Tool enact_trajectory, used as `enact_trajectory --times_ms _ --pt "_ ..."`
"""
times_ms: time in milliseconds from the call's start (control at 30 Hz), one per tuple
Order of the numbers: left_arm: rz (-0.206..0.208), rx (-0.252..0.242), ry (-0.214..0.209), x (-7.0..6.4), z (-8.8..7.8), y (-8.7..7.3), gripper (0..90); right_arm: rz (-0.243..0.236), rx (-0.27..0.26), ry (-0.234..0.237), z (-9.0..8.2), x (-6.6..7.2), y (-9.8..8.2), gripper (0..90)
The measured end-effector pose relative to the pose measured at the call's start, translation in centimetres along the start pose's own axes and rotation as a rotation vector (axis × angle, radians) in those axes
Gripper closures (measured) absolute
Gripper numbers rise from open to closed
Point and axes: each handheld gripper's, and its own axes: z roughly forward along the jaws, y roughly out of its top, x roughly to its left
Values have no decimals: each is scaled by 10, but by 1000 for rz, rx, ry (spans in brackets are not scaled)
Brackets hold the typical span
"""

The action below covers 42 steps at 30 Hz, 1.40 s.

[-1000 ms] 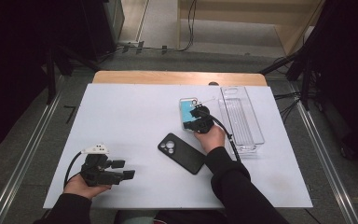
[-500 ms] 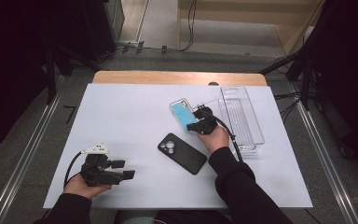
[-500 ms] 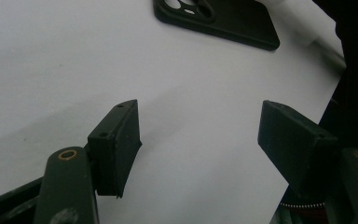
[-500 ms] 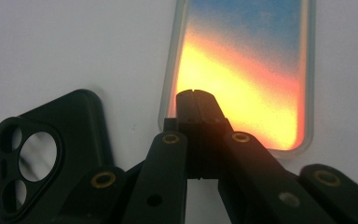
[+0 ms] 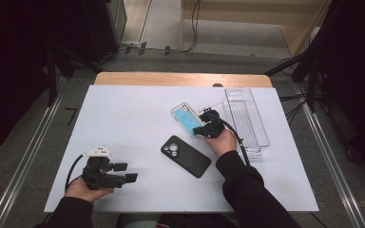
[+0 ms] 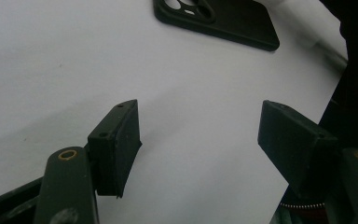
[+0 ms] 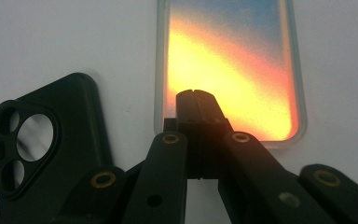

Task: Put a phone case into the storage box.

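White sheet [image 5: 133, 123] covers the wooden table [image 5: 180, 79]; left tool [image 5: 123, 179] gapes empty, right tool [image 5: 200, 129] pinches the phone case [image 5: 186, 118].

I've got the right gripper [image 7: 196, 95] with both black jaws pressed together, tips over the near end of the clear-rimmed phone case [image 7: 230, 70]. Case lies flat on the white table [image 7: 65, 37], its inside showing blue at the far end, then yellow to orange toward me. Looks like the jaws pinch its near edge, but the contact itself is hidden behind the tips. Black phone case [image 7: 51, 154] lies just beside it at left, camera cutouts near me.
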Motion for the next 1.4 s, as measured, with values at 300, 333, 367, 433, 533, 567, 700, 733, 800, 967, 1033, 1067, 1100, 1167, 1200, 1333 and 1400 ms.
enact_trajectory --times_ms 300,333,367,433,533,567,700,733,800,967,1033,1067,1100,1167,1200,1333,1400 --pt "-2 -1 0 0 0 0 299 -10 -89 26 -21 7 -1 771" --pt "-1 -1 0 0 0 0 299 -15 -91 38 -25 11 -2 740" --pt "0 -1 -1 0 0 0 299 -26 -91 42 -27 12 -3 687" --pt "-1 -2 0 0 0 0 299 -52 -91 51 -33 18 -7 640" --pt "-1 -3 0 0 0 0 299 -78 -118 86 -43 22 -16 563" --pt "-1 -4 -1 0 0 0 299 -82 -119 100 -45 23 -18 546" --pt "1 -3 -1 -1 0 1 299 -109 -117 148 -57 25 -30 488" --pt "1 -3 -2 -1 0 1 299 -113 -122 165 -61 25 -34 483" --pt "5 -3 -4 -2 0 1 299 -120 -128 200 -67 24 -38 447" --pt "11 0 -8 -2 0 1 299 -158 -151 221 -80 25 -52 382" --pt "10 -4 -10 -2 0 1 299 -169 -156 229 -84 24 -57 374" --pt "11 -3 -12 -2 0 1 299 -170 -156 232 -86 24 -60 371" --pt "10 -3 -14 -2 0 1 299 -172 -157 234 -88 23 -62 363" --pt "11 -2 -11 -2 0 1 299 -181 -159 244 -93 22 -67 348" --pt "11 -1 -12 -2 1 2 299 -186 -159 251 -96 21 -69 342" --pt "12 1 -13 -3 1 2 299 -172 -170 270 -105 17 -77 323" --pt "11 1 -12 -3 1 2 299 -179 -177 279 -110 16 -82 317"
